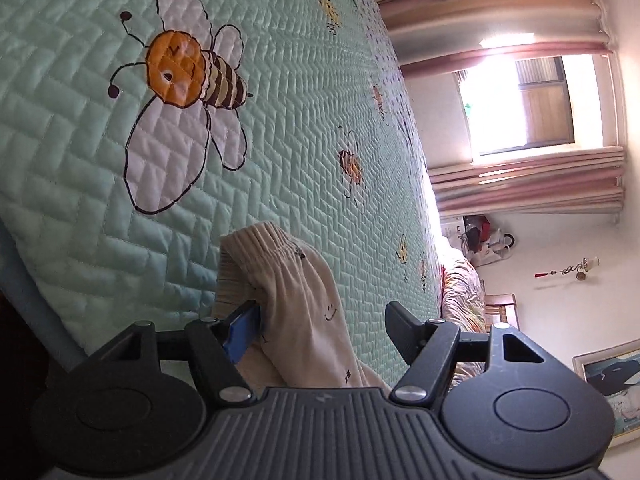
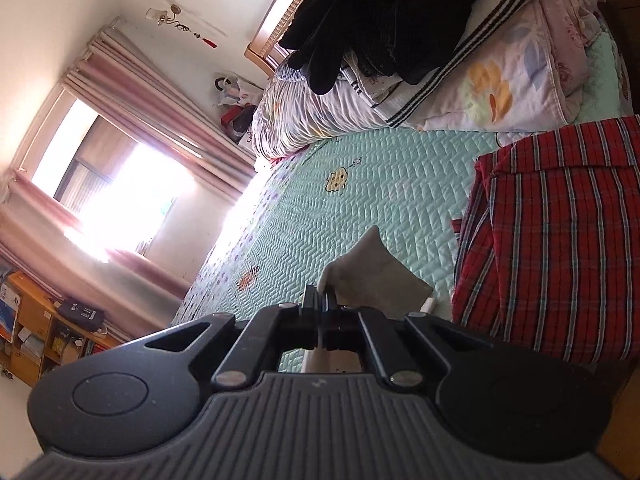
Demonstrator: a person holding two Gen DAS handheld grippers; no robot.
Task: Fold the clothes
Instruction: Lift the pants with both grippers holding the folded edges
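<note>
While the left gripper stands with its jaws wide apart, the cream garment lies between them, draped over the blue-padded left finger and clear of the right one. No pad presses on it from the other side, so nothing is clamped there. The garment's ribbed band sits at the top, small black prints dot its cloth, and it hangs over the mint quilt, which carries 1 large bee at left and smaller bees toward the window and pink curtains.

The right wrist view shows what the left one lacks. At far left stands a wooden shelf holding boxes and small items too blurred to name. In the middle, the right gripper is fully closed, pinching a corner of pale cloth that rises above the fingertips; this is probably the same cream garment, though shade dulls its colour. Further right, a red plaid garment lies on the quilt, near the pinched cloth, and beyond it sit piled floral bedding and a black garment against the wooden headboard.
</note>
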